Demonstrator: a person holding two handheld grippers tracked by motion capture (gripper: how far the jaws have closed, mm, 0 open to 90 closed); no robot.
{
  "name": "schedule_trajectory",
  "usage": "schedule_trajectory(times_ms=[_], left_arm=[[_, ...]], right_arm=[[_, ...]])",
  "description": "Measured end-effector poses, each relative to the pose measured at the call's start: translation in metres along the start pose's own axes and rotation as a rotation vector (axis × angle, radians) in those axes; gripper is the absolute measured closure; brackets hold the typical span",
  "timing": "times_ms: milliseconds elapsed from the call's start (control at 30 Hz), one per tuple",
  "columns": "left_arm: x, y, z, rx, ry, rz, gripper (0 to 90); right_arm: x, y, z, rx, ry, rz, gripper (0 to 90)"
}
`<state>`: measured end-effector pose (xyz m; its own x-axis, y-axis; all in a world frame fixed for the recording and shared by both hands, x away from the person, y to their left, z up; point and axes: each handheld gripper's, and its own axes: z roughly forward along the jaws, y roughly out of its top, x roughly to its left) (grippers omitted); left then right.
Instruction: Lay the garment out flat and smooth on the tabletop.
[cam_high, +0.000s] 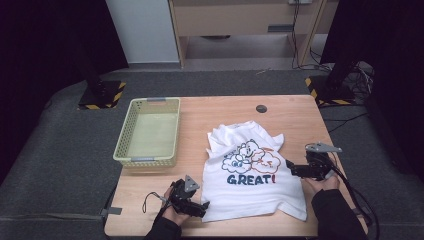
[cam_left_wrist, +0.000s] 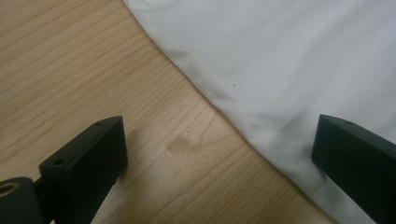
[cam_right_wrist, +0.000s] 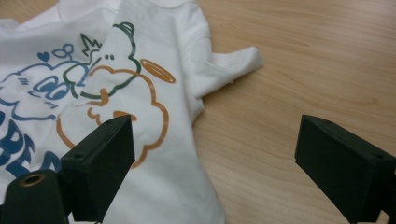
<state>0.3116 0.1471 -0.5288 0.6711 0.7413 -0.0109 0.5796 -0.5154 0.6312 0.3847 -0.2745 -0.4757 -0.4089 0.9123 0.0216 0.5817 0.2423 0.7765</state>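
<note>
High view, table: wooden table (cam_high: 295, 112) with a white T-shirt (cam_high: 250, 197) lying rumpled on it, printed side up, cartoon figures above the word GREAT!.
T-shirt position: right of the table's centre, collar toward 12 o'clock, hem toward 6 o'clock near the front edge.
Basket: pale yellow-green plastic basket (cam_high: 131, 131) at roughly 10 o'clock from the shirt, well apart from it, reaching the table's left edge.
Table hole: small dark round cap (cam_high: 261, 108) at 12 o'clock from the shirt, near the far edge.
Left gripper: left gripper (cam_high: 202, 206) sits at the shirt's lower left corner, about 7 o'clock from the print, pointing toward the hem.
Left gripper view: jaws stand wide apart; one is over bare wood, the other over the white cloth (cam_left_wrist: 280, 60). The shirt's edge runs diagonally between them. Pads press on nothing.
Right gripper: right gripper (cam_high: 291, 166) is at about 3 o'clock from the print, just beside the shirt's right edge, pointing toward it.
Right gripper view: jaws spread wide, nothing clamped. The left-hand jaw hangs over the printed cloth (cam_right_wrist: 154, 65), the right-hand jaw over bare wood. A sleeve (cam_right_wrist: 233, 63) sticks out toward the upper middle, lying flat on the wood.
Contact: whether either gripper touches the cloth cannot be told.
Hands: each hand grips its gripper from the near edge, dark sleeves showing.
</note>
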Motion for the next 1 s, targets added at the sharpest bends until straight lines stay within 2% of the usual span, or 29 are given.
schedule_trajectory(times_ms=[267,1000], left_arm=[[0.000,0.000,0.000,-0.002,-0.001,0.001,1.8],[-0.001,0.000,0.001,-0.004,-0.003,0.002,0.7]], right_arm=[[0.007,0.016,0.017,-0.001,0.013,-0.013,12.4],[0.004,0.044,0.050,-0.020,0.006,0.033,17.0]])
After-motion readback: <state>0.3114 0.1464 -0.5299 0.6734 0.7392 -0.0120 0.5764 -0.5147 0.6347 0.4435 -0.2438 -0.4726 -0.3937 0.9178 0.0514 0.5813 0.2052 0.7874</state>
